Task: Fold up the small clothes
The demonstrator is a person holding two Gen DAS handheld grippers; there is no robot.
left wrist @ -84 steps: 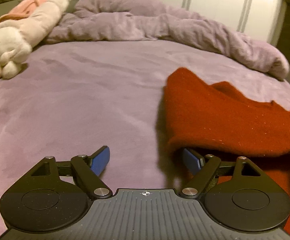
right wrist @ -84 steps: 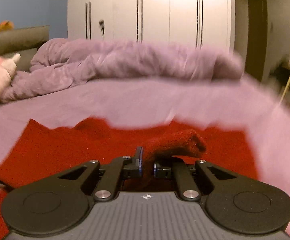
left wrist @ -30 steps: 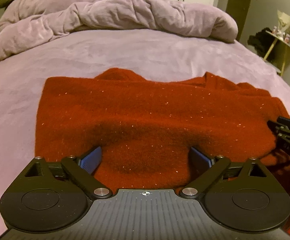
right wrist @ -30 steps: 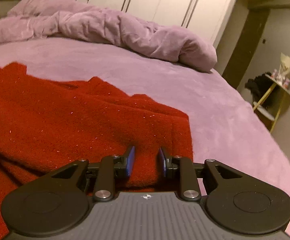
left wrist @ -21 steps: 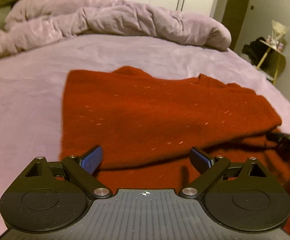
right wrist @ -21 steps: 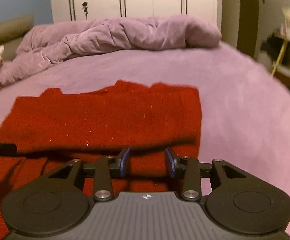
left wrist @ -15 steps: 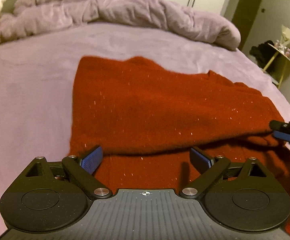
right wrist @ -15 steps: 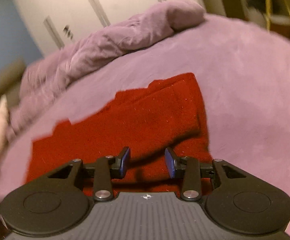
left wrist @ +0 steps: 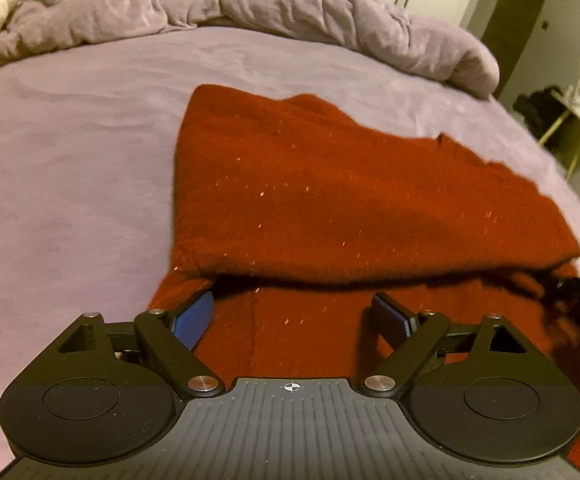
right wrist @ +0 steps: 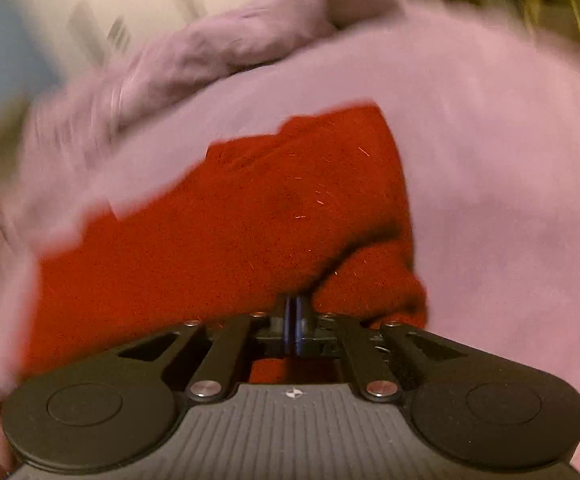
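**Red sweater folded over on the purple bed, one gripper spread, the other clenched**

A red knitted sweater [left wrist: 330,200] lies on a purple bed sheet [left wrist: 70,168], its far part folded over toward the camera so that a thick doubled edge runs across the middle of the left wrist view, with a single layer of the same cloth below it.

The left gripper [left wrist: 292,314] sits low over that single layer, just in front of the folded edge. Its jaws have just been closing a little yet stand wide apart, released, with red cloth lying between and beneath them but neither blue pad pressing on it. The left blue pad sits right by the sweater's near left corner, under the overhang of the fold.

At the right edge of the same view a dark tip of the right gripper [left wrist: 578,290] pokes in beside the sweater's right end.

In the blurred right wrist view the right gripper [right wrist: 295,330] has just been closing, and its blue pads meet, clenched tight. Whether any cloth is caught between them cannot be told; the sweater [right wrist: 230,232] spreads just beyond the tips.

A rumpled purple blanket [left wrist: 250,4] is heaped along the far side of the bed.
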